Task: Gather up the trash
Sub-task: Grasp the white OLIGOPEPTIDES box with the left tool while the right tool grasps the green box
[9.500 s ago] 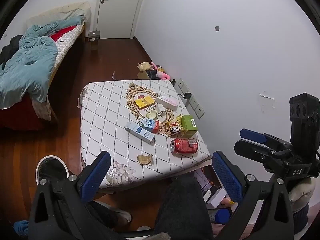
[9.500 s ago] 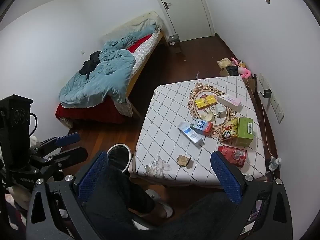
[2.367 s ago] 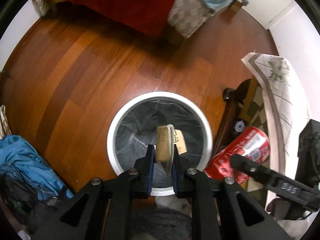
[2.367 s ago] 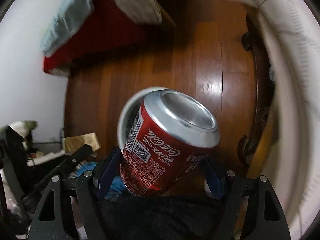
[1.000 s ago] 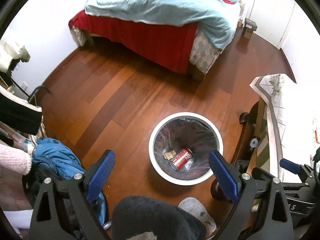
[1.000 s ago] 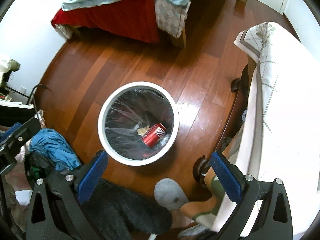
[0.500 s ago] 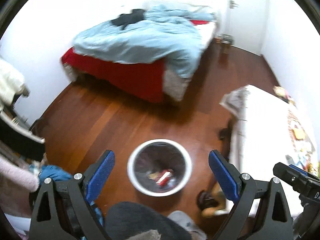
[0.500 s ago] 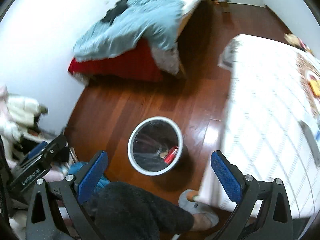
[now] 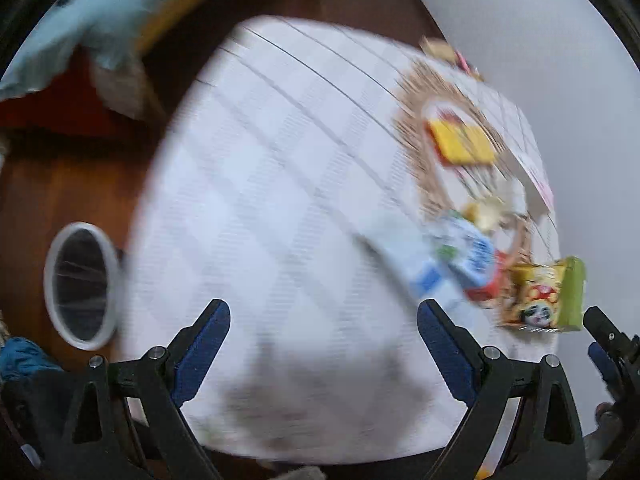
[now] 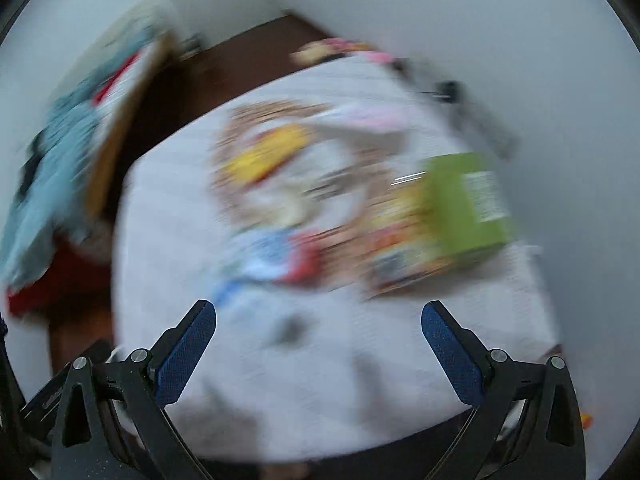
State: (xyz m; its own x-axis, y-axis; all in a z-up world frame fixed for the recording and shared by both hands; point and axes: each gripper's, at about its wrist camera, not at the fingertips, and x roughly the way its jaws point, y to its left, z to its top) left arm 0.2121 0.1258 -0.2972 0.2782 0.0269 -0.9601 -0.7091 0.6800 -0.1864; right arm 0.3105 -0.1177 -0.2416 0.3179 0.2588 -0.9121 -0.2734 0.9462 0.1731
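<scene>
Both views are motion-blurred. My left gripper (image 9: 324,344) is open and empty over the near part of the white checked table (image 9: 256,216). My right gripper (image 10: 318,346) is open and empty too, over the table (image 10: 320,368). Trash lies on the table's far right: a yellow packet (image 9: 464,146), a blue and white carton (image 9: 468,256), a panda snack bag (image 9: 532,300) and a green box (image 9: 574,292). The right wrist view shows the green box (image 10: 466,208), the yellow packet (image 10: 264,158) and the blue carton (image 10: 264,260). The white-rimmed bin (image 9: 82,286) stands on the floor left of the table.
A bed with a light blue duvet (image 9: 88,12) stands at the far left. White walls (image 9: 560,48) close the room behind and to the right of the table. Dark wooden floor (image 9: 60,184) lies between the bed, bin and table. Blue cloth (image 9: 20,360) lies near the bin.
Both grippers have swung right, from over the bin to over the table. The can and the paper scrap held earlier lie in the bin, and both grippers stay open.
</scene>
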